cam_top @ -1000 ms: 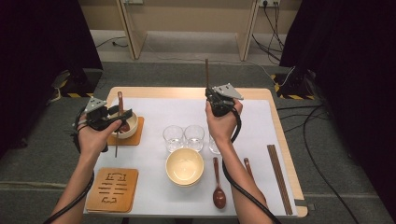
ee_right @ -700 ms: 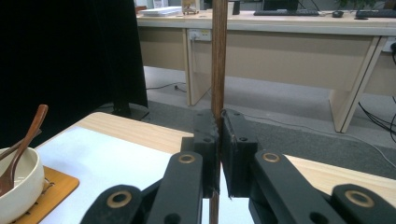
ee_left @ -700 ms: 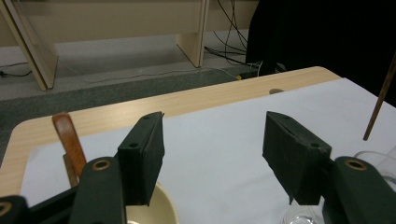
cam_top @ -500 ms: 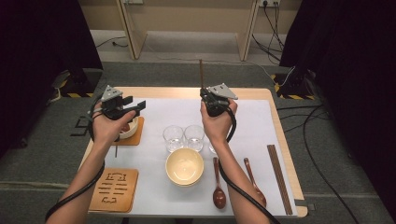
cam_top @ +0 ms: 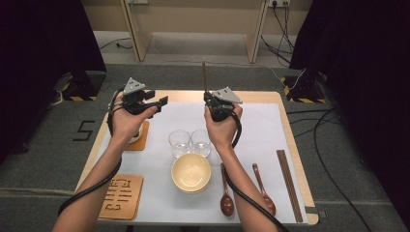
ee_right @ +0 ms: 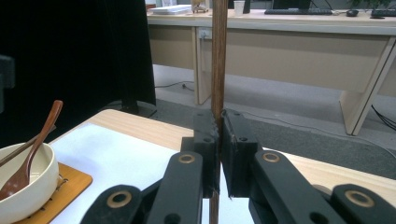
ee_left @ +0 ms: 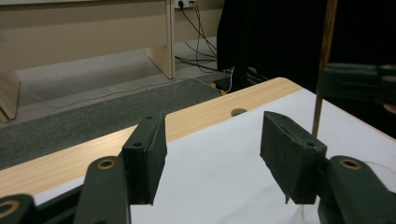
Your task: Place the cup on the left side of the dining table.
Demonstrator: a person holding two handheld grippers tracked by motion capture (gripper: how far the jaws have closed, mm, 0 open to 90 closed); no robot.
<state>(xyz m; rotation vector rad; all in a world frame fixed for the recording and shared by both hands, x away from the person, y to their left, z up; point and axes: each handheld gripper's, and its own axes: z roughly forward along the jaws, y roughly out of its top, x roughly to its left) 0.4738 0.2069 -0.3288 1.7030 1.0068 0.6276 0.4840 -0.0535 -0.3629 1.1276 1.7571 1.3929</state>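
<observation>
- Between the pressed-together jaws of the right gripper (cam_top: 212, 99) stands a brown chopstick (ee_right: 218, 60), pinched upright — its tip rising well above the pads.
- Off to that gripper's side, the left gripper (cam_top: 162, 100) hangs over the table (ee_left: 205, 116); its jaws are spread with nothing between them, and they have just been closing a little.
- Likely step: carrying the chopstick to a place setting.
- Next move calls for lowering it level before release — its mate lies by the spoons (cam_top: 226, 203).
</observation>
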